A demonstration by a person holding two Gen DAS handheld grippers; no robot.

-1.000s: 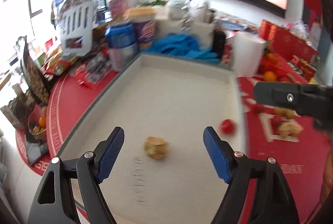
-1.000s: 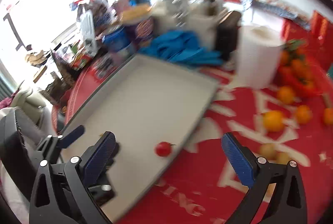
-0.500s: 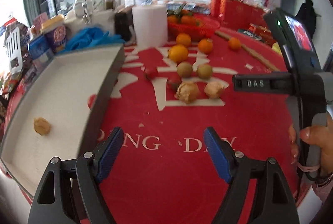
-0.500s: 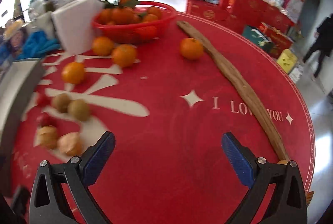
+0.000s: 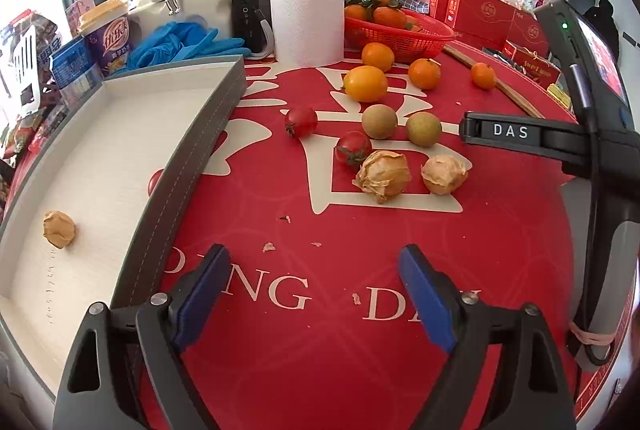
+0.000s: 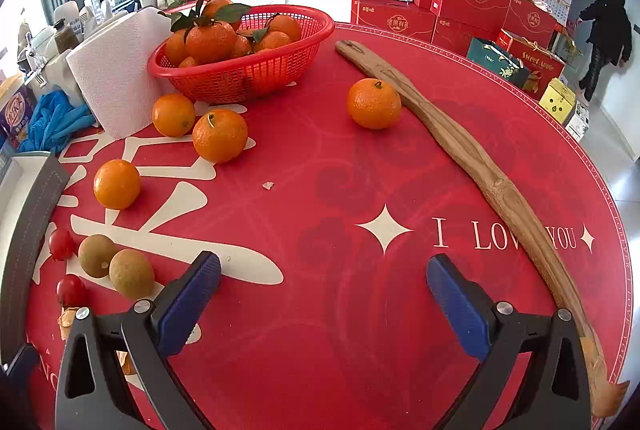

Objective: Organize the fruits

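Note:
My left gripper (image 5: pixel 314 290) is open and empty above the red tablecloth, right of the grey tray (image 5: pixel 188 158). The tray holds a husked fruit (image 5: pixel 59 229) and a cherry tomato (image 5: pixel 154 181) by its wall. Ahead lie two cherry tomatoes (image 5: pixel 301 121), two brown round fruits (image 5: pixel 379 121), two husked fruits (image 5: pixel 384 176) and loose oranges (image 5: pixel 366 83). My right gripper (image 6: pixel 323 288) is open and empty over bare cloth. In its view the brown fruits (image 6: pixel 131 273) and tomatoes (image 6: pixel 62 243) lie at left, with oranges (image 6: pixel 220 135) beyond.
A red basket of oranges (image 6: pixel 244 70) and a paper towel roll (image 5: pixel 307 22) stand at the back. A long wooden stick (image 6: pixel 480 174) lies across the right side. Blue gloves (image 5: pixel 180 40), cups and snack packs crowd behind the tray. Red gift boxes (image 6: pixel 472 6) stand beyond the table.
Both grippers swung right, away from over the tray to the red cloth and the loose fruit. The tomato and husked fruit stay in the tray.

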